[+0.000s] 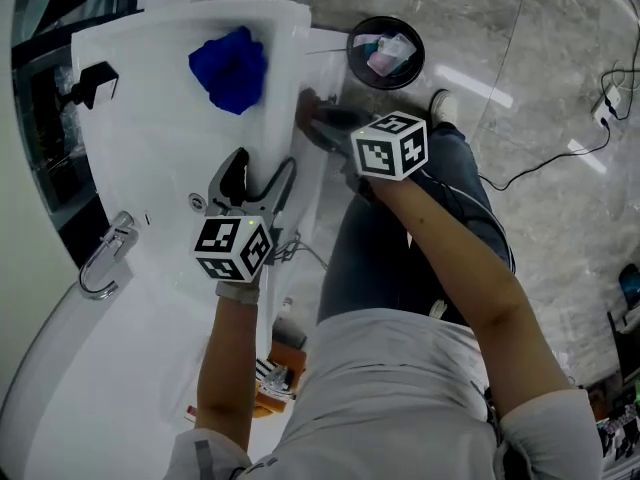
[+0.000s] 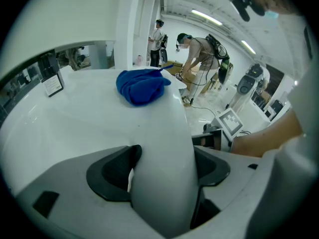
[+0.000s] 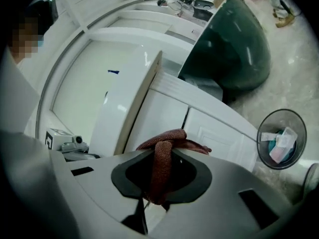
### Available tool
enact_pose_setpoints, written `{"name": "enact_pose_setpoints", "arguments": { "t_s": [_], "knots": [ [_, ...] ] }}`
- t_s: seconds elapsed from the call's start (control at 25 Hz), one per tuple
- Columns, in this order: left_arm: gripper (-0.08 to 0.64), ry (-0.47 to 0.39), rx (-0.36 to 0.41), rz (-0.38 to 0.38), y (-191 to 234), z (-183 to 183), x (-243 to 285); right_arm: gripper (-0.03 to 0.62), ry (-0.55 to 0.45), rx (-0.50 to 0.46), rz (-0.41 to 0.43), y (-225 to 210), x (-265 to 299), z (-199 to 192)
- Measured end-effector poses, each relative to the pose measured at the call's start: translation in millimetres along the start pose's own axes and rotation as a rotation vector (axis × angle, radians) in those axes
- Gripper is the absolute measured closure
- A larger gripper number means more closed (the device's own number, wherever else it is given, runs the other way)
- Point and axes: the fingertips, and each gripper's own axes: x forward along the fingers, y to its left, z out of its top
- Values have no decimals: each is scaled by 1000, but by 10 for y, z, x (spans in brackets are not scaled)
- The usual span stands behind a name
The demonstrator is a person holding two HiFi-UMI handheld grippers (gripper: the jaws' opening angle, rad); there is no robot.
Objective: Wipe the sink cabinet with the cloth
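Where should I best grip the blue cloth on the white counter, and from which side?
Pinch the raised fold at the top of the blue cloth, coming from above: it lies bunched in a heap on the flat counter.

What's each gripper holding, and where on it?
The right gripper pinches a bunched fold of the reddish-brown cloth; the left gripper clamps the edge of the white countertop.

The cloth [image 3: 162, 158] in the right claw [image 3: 159, 179] is rusty red-brown against the white sink cabinet [image 3: 164, 116]. The rag [image 1: 230, 68] on the white worktop [image 1: 160, 138] is vivid blue. The cubes on the right and left claw [image 2: 162, 166] bear black-and-white square markers. The far bin [image 1: 351, 46] is black, and the floor [image 1: 540, 138] is marbled grey.
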Motion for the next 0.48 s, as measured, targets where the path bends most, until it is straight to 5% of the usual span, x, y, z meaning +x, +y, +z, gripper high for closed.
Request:
{"name": "enact_pose_setpoints", "arguments": {
  "t_s": [0.48],
  "knots": [
    [233,-8,-7,9,-21,13,31,523,98,-296,-98,467,-586,542]
  ]
}}
